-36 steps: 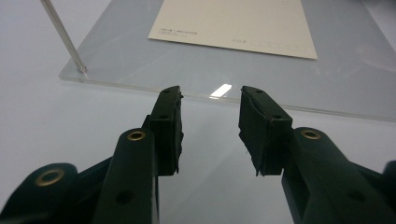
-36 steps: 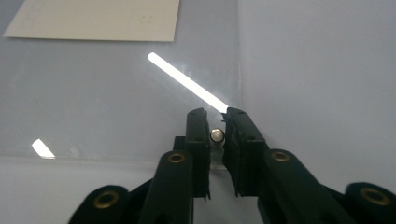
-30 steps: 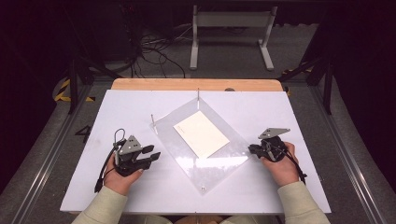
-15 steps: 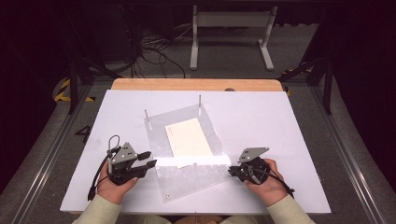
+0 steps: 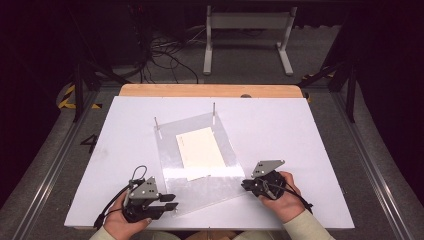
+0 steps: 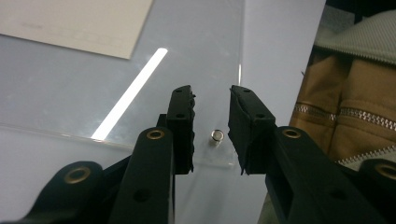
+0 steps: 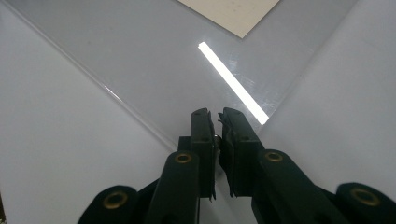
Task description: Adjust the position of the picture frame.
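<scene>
White bench (image 5: 320, 150) is carrying a clear plate (image 5: 200, 165) being dragged nearer; right tool (image 5: 252, 185) is clamping its corner peg, left tool (image 5: 170, 201) is gaping around another peg (image 6: 216, 136).

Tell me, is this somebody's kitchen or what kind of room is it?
Probably a lab or workshop, not a kitchen. A plain white table stands on a grey floor, loose cables trail behind it, and a metal stand sits in the dark at the back.
</scene>
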